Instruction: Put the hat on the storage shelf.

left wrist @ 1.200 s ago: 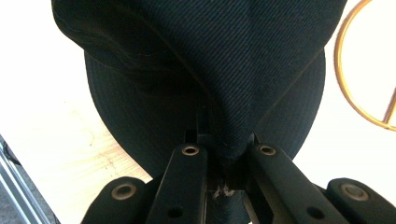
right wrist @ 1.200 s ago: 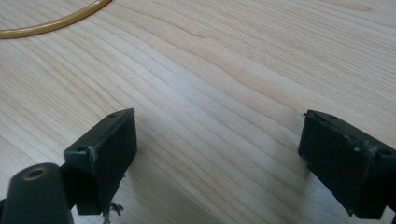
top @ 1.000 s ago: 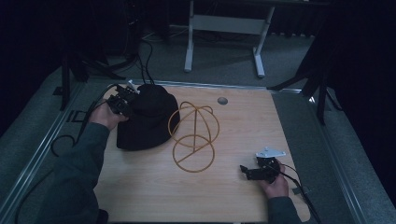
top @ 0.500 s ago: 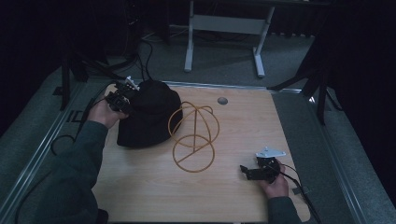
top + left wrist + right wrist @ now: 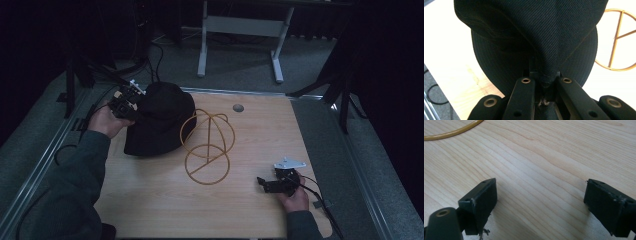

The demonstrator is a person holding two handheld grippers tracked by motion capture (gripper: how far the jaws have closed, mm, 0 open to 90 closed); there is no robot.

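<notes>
Jaws: left gripper (image 5: 125, 102) clenched on pinch of black hat (image 5: 160, 120) fabric at hat's far-left edge; right gripper (image 5: 272, 184) released, jaws wide, low over bare table (image 5: 260, 135) near right. Hat beside wire stand (image 5: 207, 147), touching. Risk: thin pinch slips; dragged hat tips stand. Count: one hat, one stand, two grippers.

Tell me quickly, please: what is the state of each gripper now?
Left gripper: closed on a fold of the black hat.
Right gripper: open, holding nothing, low over the wooden table.
</notes>
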